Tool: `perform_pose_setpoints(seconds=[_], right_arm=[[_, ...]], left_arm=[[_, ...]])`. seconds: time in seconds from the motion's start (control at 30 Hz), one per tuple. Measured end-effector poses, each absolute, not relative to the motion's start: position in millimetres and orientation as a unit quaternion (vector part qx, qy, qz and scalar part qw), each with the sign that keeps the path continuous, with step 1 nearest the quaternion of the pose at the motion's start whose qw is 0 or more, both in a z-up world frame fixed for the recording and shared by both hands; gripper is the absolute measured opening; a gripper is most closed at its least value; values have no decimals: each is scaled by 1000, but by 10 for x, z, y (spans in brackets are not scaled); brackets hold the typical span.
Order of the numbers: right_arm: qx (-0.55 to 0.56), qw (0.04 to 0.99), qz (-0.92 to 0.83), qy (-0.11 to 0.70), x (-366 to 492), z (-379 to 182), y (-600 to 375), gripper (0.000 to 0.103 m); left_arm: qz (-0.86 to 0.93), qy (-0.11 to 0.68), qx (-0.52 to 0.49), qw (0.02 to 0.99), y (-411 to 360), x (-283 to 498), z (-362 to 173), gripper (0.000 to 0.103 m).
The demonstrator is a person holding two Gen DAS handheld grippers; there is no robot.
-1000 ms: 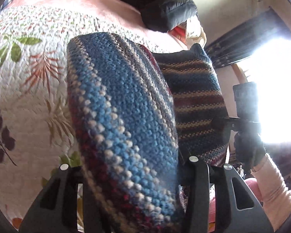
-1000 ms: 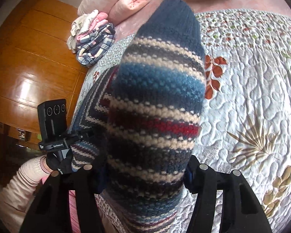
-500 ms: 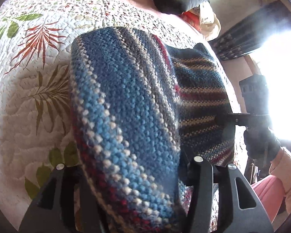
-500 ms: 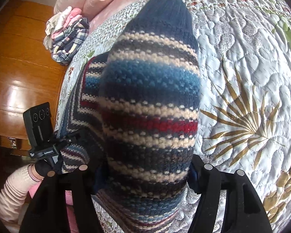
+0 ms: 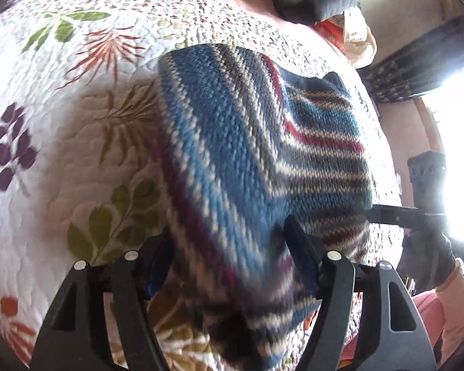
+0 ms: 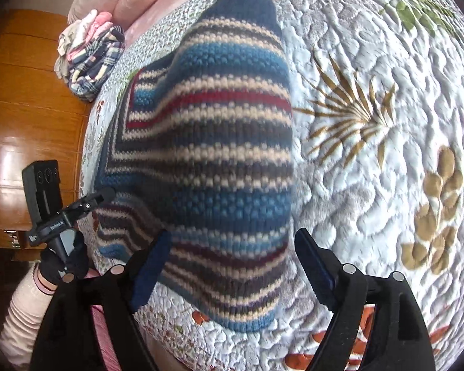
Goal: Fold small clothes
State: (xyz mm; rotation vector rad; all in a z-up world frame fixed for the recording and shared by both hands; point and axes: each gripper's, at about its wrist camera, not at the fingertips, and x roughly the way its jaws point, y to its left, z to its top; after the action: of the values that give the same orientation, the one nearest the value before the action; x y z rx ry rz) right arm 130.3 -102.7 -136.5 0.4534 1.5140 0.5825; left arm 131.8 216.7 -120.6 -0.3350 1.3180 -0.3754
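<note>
Here the striped knit garment (image 6: 213, 142) lies doubled over on the quilted bedspread (image 6: 371, 185), filling the centre of both wrist views, so the fold itself looks just laid down. The right gripper (image 6: 232, 266) sits at the bottom of its frame with its jaws spread wide, the fabric's lower edge lying between them but not pinched. The left gripper (image 5: 229, 247) at the bottom of its frame also looks spread apart, with the knit (image 5: 256, 160) bulging between the fingers; whether any cloth is caught there is hard to tell through the blur. The step in hand appears to be the release after a fold. The next move probably calls for backing both tools clear without dragging the soft knit open, then flattening it. No container shows; a small heap of other clothes (image 6: 86, 58) rests at the upper left of the right view, near the bed's edge.
</note>
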Motion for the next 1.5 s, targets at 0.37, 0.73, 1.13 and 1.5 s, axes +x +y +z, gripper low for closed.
perform_pose_setpoints(seconds=[0.37,0.73,1.13,1.5], right_arm=[[141,647,259,703,853,-1397,-967,45],[114,648,226,719,773,-1524,-951,33],[80,674,193,709,690,-1314,-881,46],[45,708,120,694,542,-1050,-960,73]], left_arm=[[-138,623,-73,767,2041,798,-1160,64],[-110,641,-44,758,2073,784,-1481,66],[-105,635,-73,762,2156,650,-1300,68],[-62,615,-47,785,2230,285,-924,75]])
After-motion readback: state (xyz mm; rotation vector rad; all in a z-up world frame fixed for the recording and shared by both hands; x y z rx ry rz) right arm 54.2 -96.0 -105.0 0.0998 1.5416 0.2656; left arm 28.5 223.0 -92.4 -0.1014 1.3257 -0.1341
